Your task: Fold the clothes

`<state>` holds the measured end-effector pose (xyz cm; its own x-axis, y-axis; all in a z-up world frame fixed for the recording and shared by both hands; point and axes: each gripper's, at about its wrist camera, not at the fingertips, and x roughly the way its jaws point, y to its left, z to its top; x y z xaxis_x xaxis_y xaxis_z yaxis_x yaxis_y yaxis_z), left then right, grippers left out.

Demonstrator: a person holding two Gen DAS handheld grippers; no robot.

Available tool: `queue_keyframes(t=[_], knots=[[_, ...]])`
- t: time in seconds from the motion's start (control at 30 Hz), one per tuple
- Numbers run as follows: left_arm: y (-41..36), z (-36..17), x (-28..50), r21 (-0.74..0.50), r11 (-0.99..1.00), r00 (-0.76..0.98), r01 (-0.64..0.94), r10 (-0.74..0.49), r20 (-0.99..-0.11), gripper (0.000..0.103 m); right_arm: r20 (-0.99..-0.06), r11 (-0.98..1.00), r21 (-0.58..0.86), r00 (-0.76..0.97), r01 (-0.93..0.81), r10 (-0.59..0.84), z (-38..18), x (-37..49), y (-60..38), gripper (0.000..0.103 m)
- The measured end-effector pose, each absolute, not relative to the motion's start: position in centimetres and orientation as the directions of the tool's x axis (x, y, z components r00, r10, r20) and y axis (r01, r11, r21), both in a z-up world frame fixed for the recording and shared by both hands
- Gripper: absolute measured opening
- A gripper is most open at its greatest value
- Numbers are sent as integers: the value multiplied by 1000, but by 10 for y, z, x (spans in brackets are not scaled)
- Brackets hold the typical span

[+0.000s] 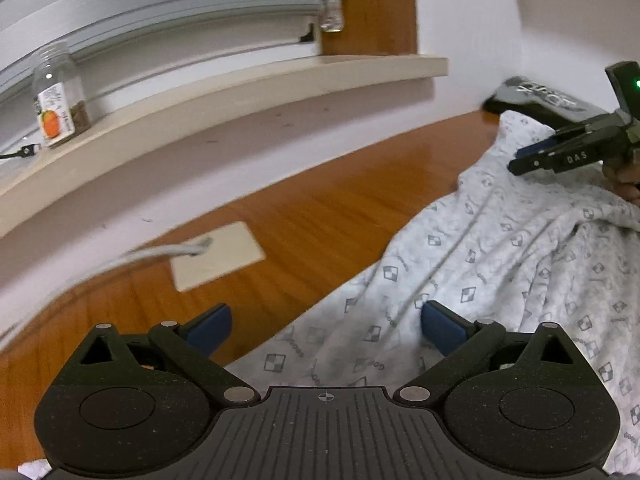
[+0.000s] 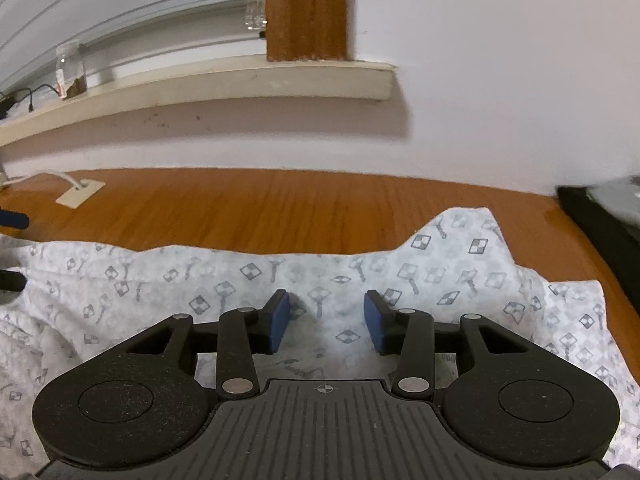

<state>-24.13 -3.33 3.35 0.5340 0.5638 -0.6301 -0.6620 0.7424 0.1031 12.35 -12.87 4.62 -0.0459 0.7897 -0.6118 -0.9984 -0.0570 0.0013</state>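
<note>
A white garment (image 1: 480,264) printed with small grey checkered diamonds lies rumpled on the wooden table (image 1: 312,216). My left gripper (image 1: 326,328) hovers over its left edge, jaws wide open, with nothing between the blue pads. My right gripper (image 2: 326,320) is low over the middle of the garment (image 2: 248,276), jaws partly open over the fabric without pinching it. In the left wrist view the right gripper (image 1: 520,160) shows at the upper right above the cloth, a hand behind it. The left gripper's fingertips (image 2: 14,220) poke in at the left edge of the right wrist view.
A white wall and a window sill (image 1: 224,92) run behind the table. A clear jar with an orange label (image 1: 60,96) stands on the sill. A beige cable plate (image 1: 218,254) with a grey cable sits on the wood. A dark flat object (image 1: 532,98) lies at the back right.
</note>
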Motion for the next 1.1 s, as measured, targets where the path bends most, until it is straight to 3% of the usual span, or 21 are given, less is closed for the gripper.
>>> queue_keyframes(t=[0.23,0.4,0.47,0.6,0.8,0.9,0.97,1.0,1.1], knots=[[14,36,-270,23,706,534,-707,555,-638,100,-609,-82,-21,-52,-996,792,47,100,-82,42],[-9,54,-280,62,690,524,-722,602,-602,96,-584,-127,-73,-60,-989,810,61,86,-101,42],[-22,63,-286,38,706,553,-707,586,-593,88,-560,-177,-55,-116,-983,820,74,79,-121,43],[-49,70,-281,44,757,583,-652,537,-610,62,-584,-277,-4,-223,-961,781,84,62,-156,42],[-66,53,-268,60,795,580,-604,490,-651,49,-610,-349,15,-285,-937,739,83,47,-188,42],[-62,49,-270,54,797,580,-601,482,-657,33,-618,-340,-17,-257,-940,743,80,42,-192,40],[-59,49,-274,42,797,587,-602,478,-654,19,-627,-335,-26,-246,-942,739,77,42,-192,24],[-58,51,-276,33,798,593,-602,474,-650,8,-622,-329,-23,-244,-944,744,77,44,-192,10],[-57,57,-283,26,800,611,-600,479,-630,2,-585,-308,4,-252,-952,771,85,55,-196,5]])
